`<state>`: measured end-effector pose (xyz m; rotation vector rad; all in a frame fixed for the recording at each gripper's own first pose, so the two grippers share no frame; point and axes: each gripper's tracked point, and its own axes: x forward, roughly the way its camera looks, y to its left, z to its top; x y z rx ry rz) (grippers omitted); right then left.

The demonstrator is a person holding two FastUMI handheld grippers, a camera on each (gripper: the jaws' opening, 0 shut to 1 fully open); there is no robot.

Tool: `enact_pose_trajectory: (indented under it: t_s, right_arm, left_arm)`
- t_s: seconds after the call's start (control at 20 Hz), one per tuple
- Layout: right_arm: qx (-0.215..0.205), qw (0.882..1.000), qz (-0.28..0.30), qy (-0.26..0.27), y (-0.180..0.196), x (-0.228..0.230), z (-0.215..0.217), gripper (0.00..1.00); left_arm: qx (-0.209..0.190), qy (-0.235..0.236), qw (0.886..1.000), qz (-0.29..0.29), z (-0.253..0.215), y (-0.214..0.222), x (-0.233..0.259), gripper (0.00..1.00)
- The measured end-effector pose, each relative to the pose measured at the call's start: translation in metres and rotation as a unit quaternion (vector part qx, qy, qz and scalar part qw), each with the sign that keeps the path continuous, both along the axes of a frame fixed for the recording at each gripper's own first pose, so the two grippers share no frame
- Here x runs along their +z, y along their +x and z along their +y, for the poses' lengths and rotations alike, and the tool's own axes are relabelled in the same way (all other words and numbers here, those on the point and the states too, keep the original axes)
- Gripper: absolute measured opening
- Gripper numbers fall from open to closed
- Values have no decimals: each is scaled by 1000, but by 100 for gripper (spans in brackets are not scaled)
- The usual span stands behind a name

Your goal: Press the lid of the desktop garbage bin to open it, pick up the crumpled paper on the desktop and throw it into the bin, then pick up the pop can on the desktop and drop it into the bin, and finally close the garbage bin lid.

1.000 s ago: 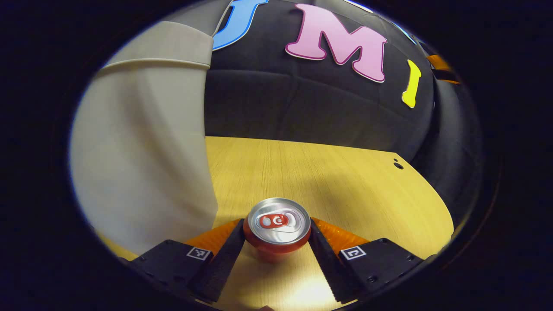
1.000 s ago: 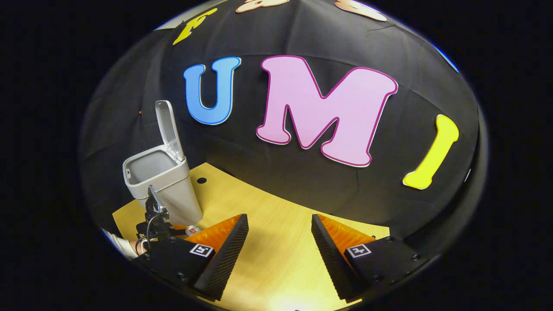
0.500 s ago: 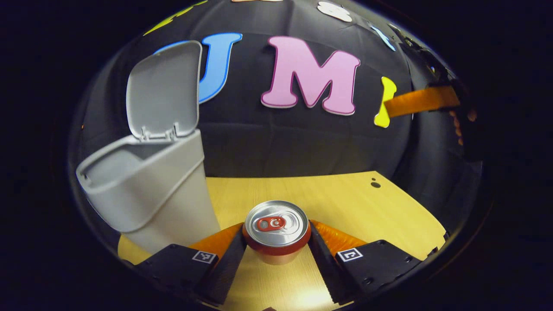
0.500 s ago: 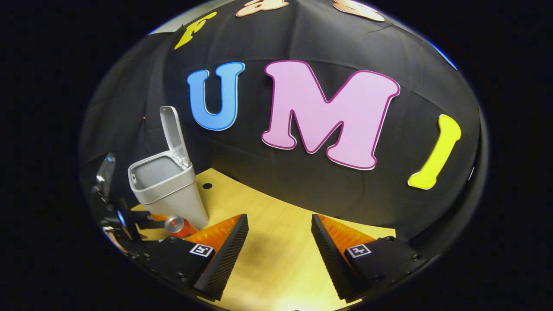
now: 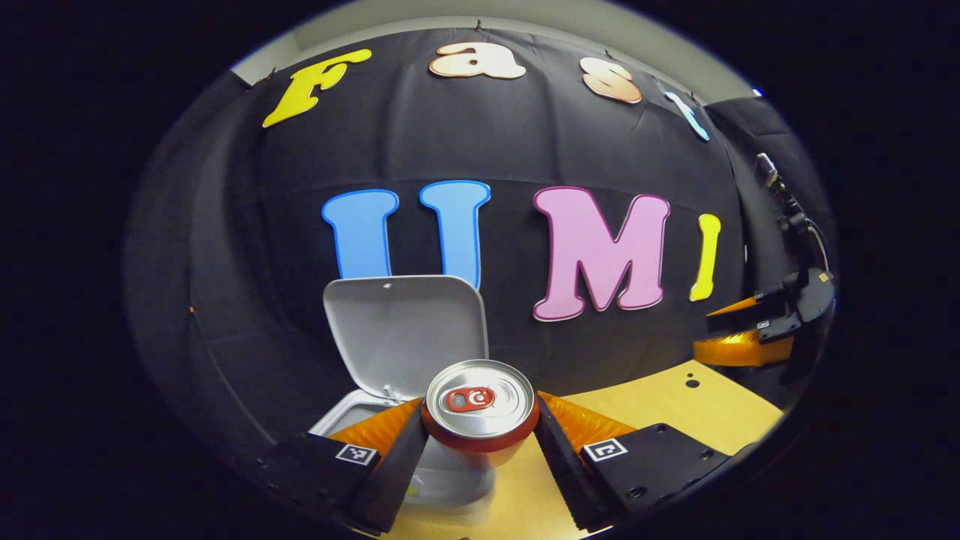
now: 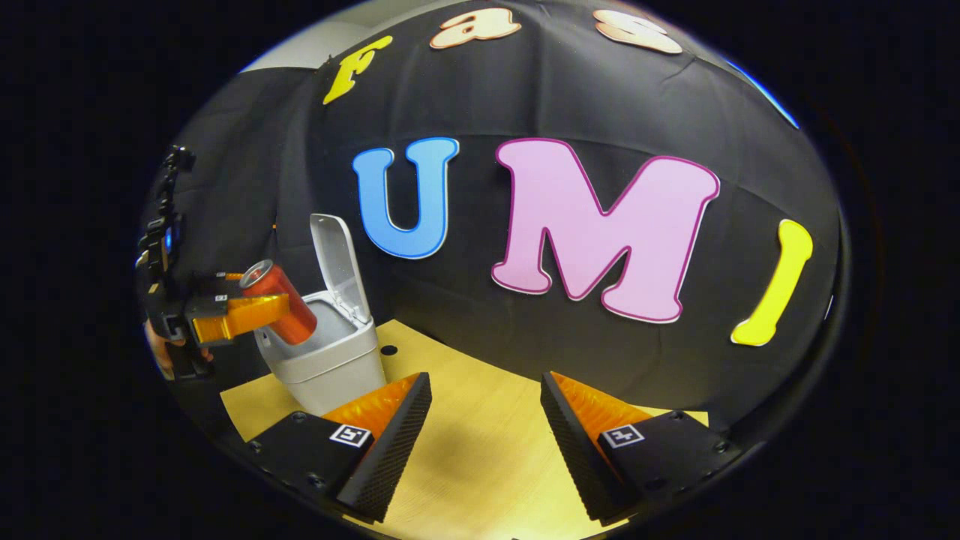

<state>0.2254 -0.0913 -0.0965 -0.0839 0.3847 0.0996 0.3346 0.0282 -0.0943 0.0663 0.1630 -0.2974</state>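
One pop can (image 5: 480,409), red w/ silver top, sits low-centre in the left gripper view, pinched on both sides by the left gripper (image 5: 480,442) above the garbage bin (image 5: 442,472). Bin lid (image 5: 405,334) stands raised behind it. In the right gripper view the can (image 6: 279,301) tilts at centre-left over the bin's open mouth (image 6: 330,352). Right gripper (image 6: 486,442) hangs above the wooden desktop (image 6: 480,465), fingers spread wide, nothing between them.
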Motion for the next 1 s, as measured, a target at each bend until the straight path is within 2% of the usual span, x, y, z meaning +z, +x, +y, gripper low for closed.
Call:
enact_pose_trajectory:
  t_s: [0.25, 0.35, 0.55, 0.6, 0.65, 0.85, 1.0]
  right_arm:
    - [17, 1000, 6, -1, 9, -4, 21, 95]
    - [25, 1000, 8, -1, 14, -6, 30, 95]
    - [51, 999, 3, 9, 41, 2, 60, 95]
    - [57, 998, -7, 10, 49, 10, 69, 95]
    - [64, 998, -16, 13, 57, 18, 77, 95]
    - [82, 995, -44, 20, 80, 37, 102, 94]
    - [78, 995, -58, 24, 88, 42, 105, 94]
  left_arm:
    - [26, 20, 998, 46, 37, 22, -34, 84]
    - [31, 21, 997, 74, 40, 28, -53, 84]
    - [68, 11, 992, 103, 53, 36, -71, 88]
    - [73, 7, 992, 99, 55, 36, -68, 89]
    - [74, 3, 993, 89, 56, 36, -61, 96]
    - [76, 7, 994, 82, 57, 30, -52, 96]
    - [85, -12, 994, 63, 62, 20, -35, 95]
